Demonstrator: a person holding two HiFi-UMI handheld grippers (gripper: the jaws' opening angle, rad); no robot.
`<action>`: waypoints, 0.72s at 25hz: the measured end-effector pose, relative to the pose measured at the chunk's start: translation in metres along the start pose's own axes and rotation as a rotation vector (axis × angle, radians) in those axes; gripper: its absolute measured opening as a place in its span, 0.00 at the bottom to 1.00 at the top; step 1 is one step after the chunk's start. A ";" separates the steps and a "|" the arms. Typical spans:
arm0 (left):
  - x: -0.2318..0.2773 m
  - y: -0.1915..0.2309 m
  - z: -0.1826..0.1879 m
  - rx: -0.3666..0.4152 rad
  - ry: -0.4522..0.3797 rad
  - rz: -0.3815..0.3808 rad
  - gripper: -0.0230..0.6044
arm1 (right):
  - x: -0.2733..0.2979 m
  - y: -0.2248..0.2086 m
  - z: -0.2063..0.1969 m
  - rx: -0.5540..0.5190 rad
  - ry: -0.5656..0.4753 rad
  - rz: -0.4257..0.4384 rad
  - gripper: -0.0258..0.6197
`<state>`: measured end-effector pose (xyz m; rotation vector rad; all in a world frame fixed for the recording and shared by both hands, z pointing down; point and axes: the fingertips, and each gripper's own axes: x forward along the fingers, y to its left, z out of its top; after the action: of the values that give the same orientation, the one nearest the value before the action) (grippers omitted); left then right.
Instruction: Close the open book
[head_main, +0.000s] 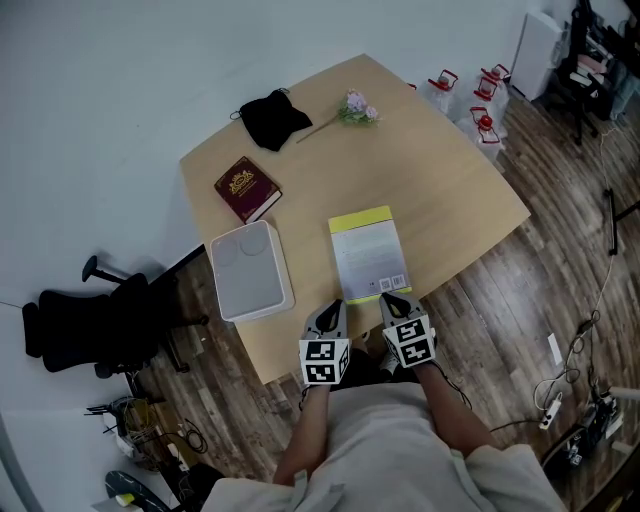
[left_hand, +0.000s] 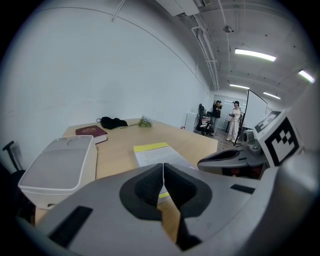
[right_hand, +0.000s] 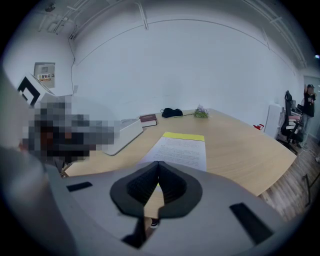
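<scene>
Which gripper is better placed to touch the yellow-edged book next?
Right, slightly. The right gripper points at the near edge of the yellow-edged book, which lies straight ahead in its own view; the left gripper sits off the book's near left corner. Both are shut and empty.

Just ahead of your jaws, the book (head_main: 369, 254) has a smooth paper cover with a faint sheen. The table (head_main: 450, 190) under it is pale wood, matt and smooth. Left of your left gripper (left_hand: 163, 172), the box (head_main: 249, 270) is smooth matt white plastic. Beyond that, the red book (head_main: 247, 188) has a leather-look cover with a gilt stamp. Far ahead lies a black cloth (head_main: 274, 118), soft and crumpled. Left gripper and right gripper (right_hand: 158, 170) are grey matt plastic; the pads (left_hand: 147, 187) are black, ribbed and rubbery. The floor (head_main: 520, 300) is dark wood planks with a slight gloss.
</scene>
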<state>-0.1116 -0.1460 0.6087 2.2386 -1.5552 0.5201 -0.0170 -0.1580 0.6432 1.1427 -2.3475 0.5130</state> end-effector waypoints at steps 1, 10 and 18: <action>0.000 0.000 0.000 0.001 0.000 0.000 0.07 | 0.000 -0.001 0.000 0.000 -0.003 0.000 0.05; -0.001 -0.006 -0.002 0.007 0.003 -0.007 0.07 | -0.004 -0.004 -0.001 0.005 -0.020 -0.003 0.05; 0.000 -0.008 -0.003 0.011 0.011 -0.014 0.07 | -0.005 -0.001 0.000 0.025 -0.016 0.016 0.05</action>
<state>-0.1046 -0.1424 0.6109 2.2494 -1.5344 0.5376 -0.0132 -0.1556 0.6400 1.1447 -2.3720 0.5427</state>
